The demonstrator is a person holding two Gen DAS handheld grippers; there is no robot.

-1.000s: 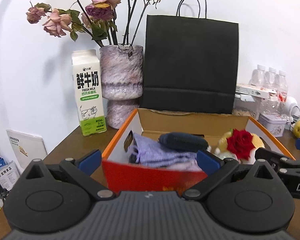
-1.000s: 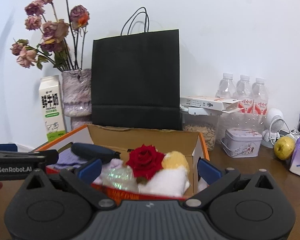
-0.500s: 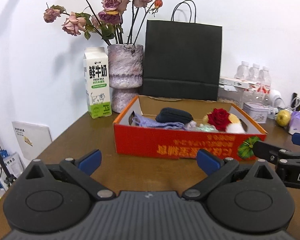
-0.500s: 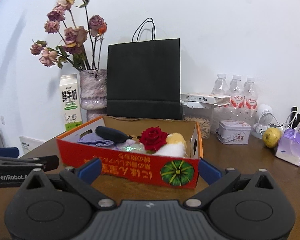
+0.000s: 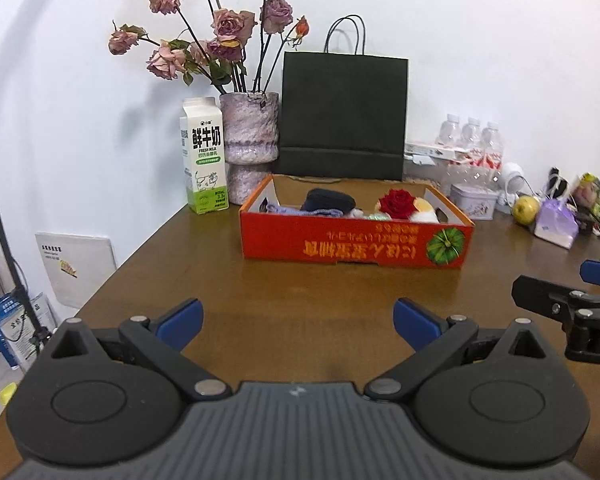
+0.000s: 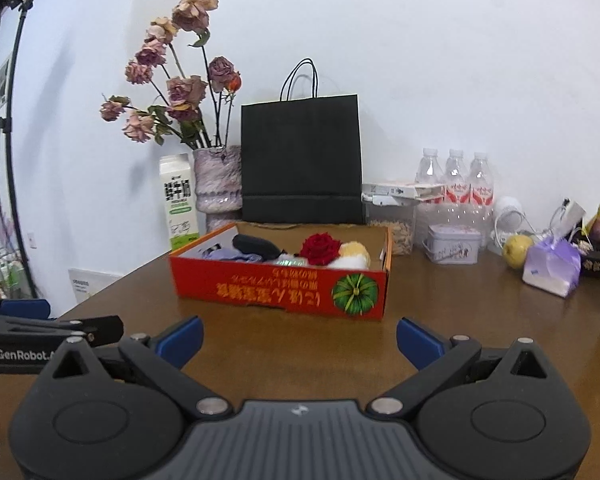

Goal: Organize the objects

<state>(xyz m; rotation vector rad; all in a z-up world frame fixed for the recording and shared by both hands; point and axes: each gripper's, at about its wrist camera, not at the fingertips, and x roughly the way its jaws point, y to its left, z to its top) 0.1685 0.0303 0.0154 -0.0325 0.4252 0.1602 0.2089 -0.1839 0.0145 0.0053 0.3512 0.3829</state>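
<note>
Leftmost along the wall, a milk carton is standing upright on the brown table, touching or just beside a mottled vase that is holding dried roses. Next, a black paper bag is leaning upright against the wall, directly behind the red cardboard box. That box is sitting near the middle of the table with its printed lettering upside down and a green melon picture near its right end. Inside it, going from left to right, a lilac cloth is lying under a dark pouch, then a red rose is resting against a yellow-and-white plush. Right of the box, a small tin is sitting in front of three water bottles, and further right a yellow-green apple is lying beside a lilac packet.

Nearer the camera, the left gripper is hovering over bare table, well apart from the box, its blue-tipped fingers spread wide and gripping nothing. To its right, the right gripper is hanging at a similar height, its fingers likewise spread wide and empty, with the box's front wall lying ahead of them.
</note>
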